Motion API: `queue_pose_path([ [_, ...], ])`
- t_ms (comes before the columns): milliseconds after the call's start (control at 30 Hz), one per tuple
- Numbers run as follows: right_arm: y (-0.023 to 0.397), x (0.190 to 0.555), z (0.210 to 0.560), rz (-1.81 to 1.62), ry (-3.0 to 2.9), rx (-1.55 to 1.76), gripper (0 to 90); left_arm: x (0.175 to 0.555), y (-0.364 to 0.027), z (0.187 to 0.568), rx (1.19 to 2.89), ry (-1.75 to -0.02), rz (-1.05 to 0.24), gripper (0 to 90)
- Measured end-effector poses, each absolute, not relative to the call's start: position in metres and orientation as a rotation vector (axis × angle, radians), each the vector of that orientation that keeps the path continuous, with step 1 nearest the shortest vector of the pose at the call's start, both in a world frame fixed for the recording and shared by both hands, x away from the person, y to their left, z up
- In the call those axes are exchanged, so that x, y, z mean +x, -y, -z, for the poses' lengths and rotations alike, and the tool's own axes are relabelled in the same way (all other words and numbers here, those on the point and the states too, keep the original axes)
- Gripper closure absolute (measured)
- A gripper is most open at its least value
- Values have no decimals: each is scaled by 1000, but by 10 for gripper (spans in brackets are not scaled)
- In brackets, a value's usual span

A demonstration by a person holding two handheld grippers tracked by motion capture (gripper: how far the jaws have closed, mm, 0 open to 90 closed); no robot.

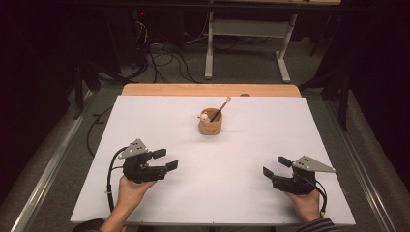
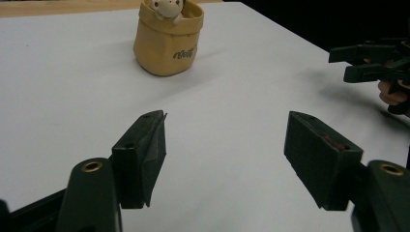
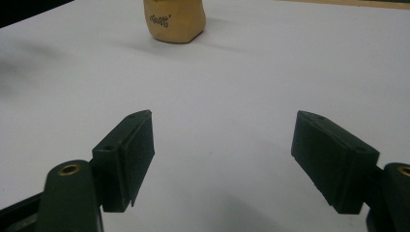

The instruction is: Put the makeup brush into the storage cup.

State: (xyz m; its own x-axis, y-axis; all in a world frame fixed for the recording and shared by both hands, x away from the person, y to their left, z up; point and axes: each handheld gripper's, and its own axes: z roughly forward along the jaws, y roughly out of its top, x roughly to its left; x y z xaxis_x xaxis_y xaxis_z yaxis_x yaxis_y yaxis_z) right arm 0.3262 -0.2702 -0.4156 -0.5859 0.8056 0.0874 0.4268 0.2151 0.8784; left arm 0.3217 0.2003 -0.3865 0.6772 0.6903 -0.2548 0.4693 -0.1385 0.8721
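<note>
A small tan cup (image 1: 210, 124) stands near the middle of the white table (image 1: 159, 121), toward the far side. A small pale figure (image 1: 205, 116) and a thin stick (image 1: 221, 108) poke out of it. The left gripper view shows the cup (image 2: 168, 43) with dark lettering and the figure (image 2: 166, 8) at its rim. My left gripper (image 1: 165, 159) rests at the near left, open, nothing between its fingers (image 2: 145, 150). At the near right my right gripper (image 1: 276, 166) is open too, and its own view has the cup (image 3: 174, 21) far ahead.
A wooden strip (image 1: 210, 90) runs along the table's far edge. Beyond it on the floor stand a white desk frame (image 1: 246, 43) and tangled cables (image 1: 164, 58). My right gripper (image 2: 374, 60) appears at the right edge of the left gripper view.
</note>
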Motion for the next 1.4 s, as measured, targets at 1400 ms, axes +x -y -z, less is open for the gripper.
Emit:
queue_pose_path([
  [1400,271,326,415,-1328,-2110,1134,250,326,-214,407,1775,-1044,-323,322],
])
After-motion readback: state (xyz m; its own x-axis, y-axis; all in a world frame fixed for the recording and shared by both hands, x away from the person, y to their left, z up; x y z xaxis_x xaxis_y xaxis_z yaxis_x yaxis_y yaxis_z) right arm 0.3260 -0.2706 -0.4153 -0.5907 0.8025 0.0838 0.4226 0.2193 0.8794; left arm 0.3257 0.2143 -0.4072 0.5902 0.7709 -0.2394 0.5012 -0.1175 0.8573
